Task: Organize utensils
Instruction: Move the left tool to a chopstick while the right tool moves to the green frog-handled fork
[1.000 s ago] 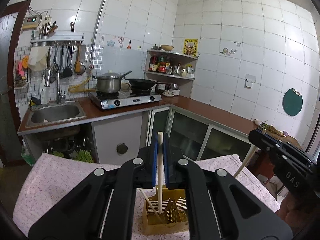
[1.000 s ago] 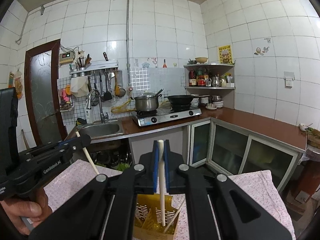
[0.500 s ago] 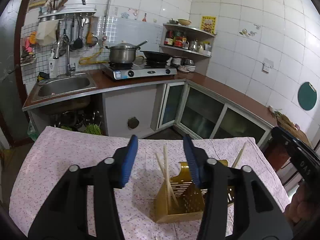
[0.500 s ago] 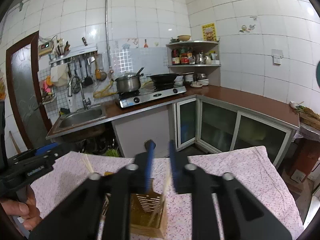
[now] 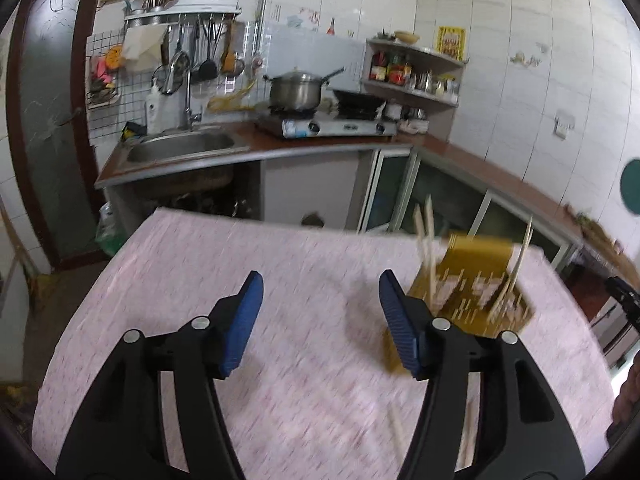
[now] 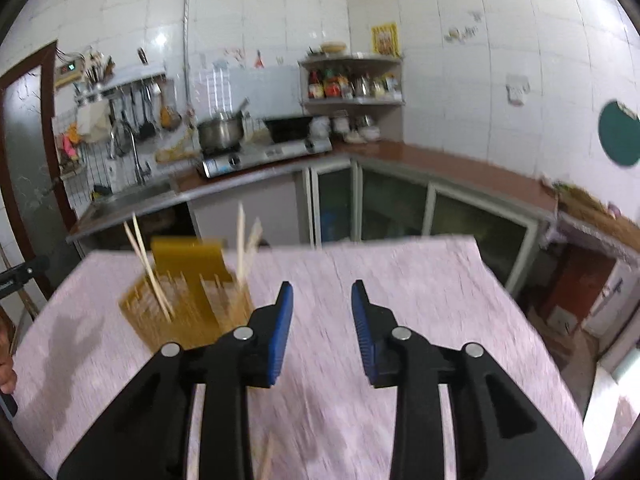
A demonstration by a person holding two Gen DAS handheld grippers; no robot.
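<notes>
A yellow slotted utensil holder [image 5: 476, 284] stands on the pink cloth table, with several pale chopsticks [image 5: 426, 248] upright in it. It also shows in the right wrist view [image 6: 188, 292] with chopsticks [image 6: 148, 268]. My left gripper [image 5: 320, 320] is open and empty, left of the holder. My right gripper [image 6: 322, 332] is open and empty, right of the holder. Loose chopsticks [image 5: 398, 432] lie on the cloth near the left gripper; another chopstick [image 6: 266, 456] shows low in the right wrist view.
The table has a pink floral cloth [image 5: 200, 280]. Behind it runs a kitchen counter with a sink [image 5: 180, 148], a stove with a pot [image 5: 296, 92] and glass-door cabinets [image 6: 392, 204]. The other gripper's tip [image 5: 622, 292] shows at the right edge.
Both grippers opened and let their chopsticks drop into the holder. Then both pulled back and apart: the left moved left of the holder, the right moved right.
</notes>
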